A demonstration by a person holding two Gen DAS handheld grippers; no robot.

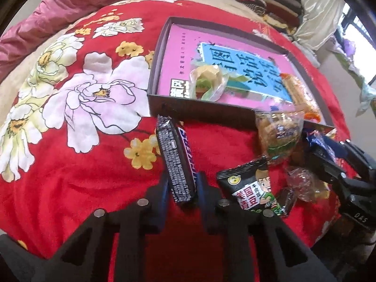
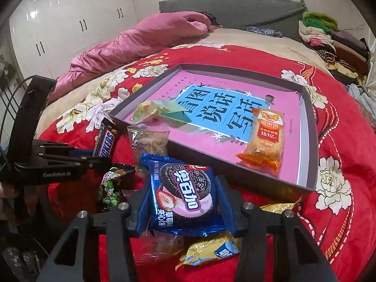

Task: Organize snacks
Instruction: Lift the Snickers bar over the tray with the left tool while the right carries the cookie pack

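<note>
The left gripper (image 1: 182,185) has its fingers pinched nearly together on the chocolate bar (image 1: 175,162), which stands on edge between the pads, its far end pointing at the near wall of the tray (image 1: 199,110). Beside it on the red blanket (image 1: 70,199) lie a black bean packet (image 1: 251,185) and a clear cracker bag (image 1: 278,134), close together. The right gripper (image 2: 182,196) is part open, its pads against both sides of the blue cookie packet (image 2: 182,192), above a yellow packet (image 2: 211,250) near the blanket's front edge. Farther on, the tray holds an orange snack (image 2: 265,138) by its right wall and a pale green wrapper (image 2: 150,110) by its near left corner; the pink middle lies open. Beyond, bare blanket runs left to the pink quilt (image 2: 131,44).
</note>
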